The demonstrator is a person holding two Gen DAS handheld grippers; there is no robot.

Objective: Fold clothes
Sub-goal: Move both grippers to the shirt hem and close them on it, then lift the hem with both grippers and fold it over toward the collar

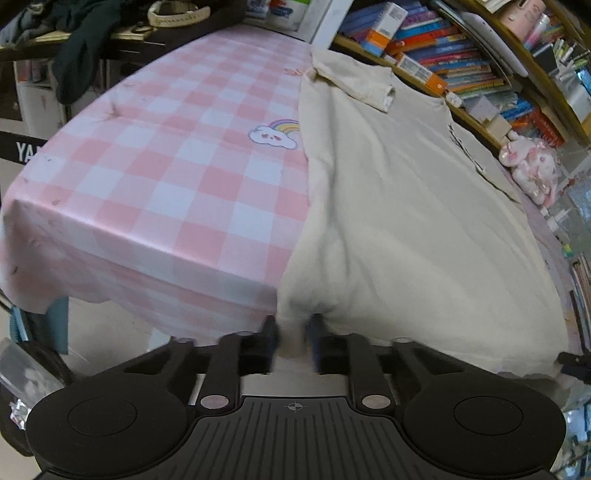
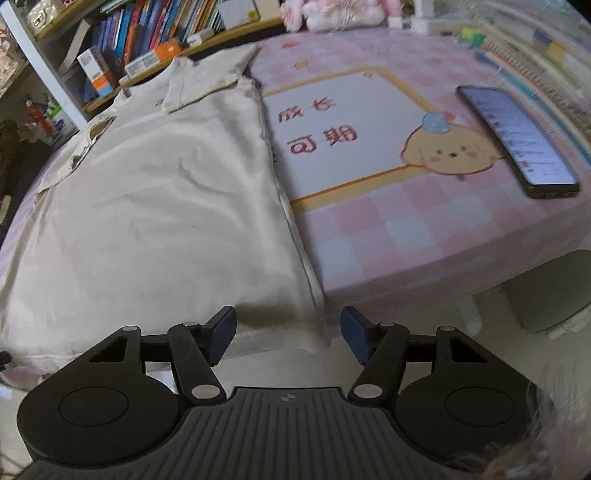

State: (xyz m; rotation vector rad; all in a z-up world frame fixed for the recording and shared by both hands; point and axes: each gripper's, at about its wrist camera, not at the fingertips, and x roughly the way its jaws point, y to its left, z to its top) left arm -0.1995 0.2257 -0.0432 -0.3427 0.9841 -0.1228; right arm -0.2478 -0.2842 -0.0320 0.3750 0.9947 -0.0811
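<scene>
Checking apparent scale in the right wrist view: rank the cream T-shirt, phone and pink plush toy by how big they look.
1. cream T-shirt, by far the largest.
2. phone.
3. pink plush toy, smallest as seen, but it is cropped at the top edge and farthest away, so its rank against the phone is unsure.

Open pink-and-white checked tablecloth [image 1: 155,177] left of the cream short-sleeved shirt [image 1: 399,206] — free passage there across to the far edge. Right of the shirt, bare cloth too, broken only by a black smartphone [image 2: 517,140] lying flat, well apart from the shirt. Hemmed in at the far side by a wooden bookshelf packed with books [image 1: 461,62] and a pink plush toy [image 1: 528,166] — tight at the collar end.
</scene>
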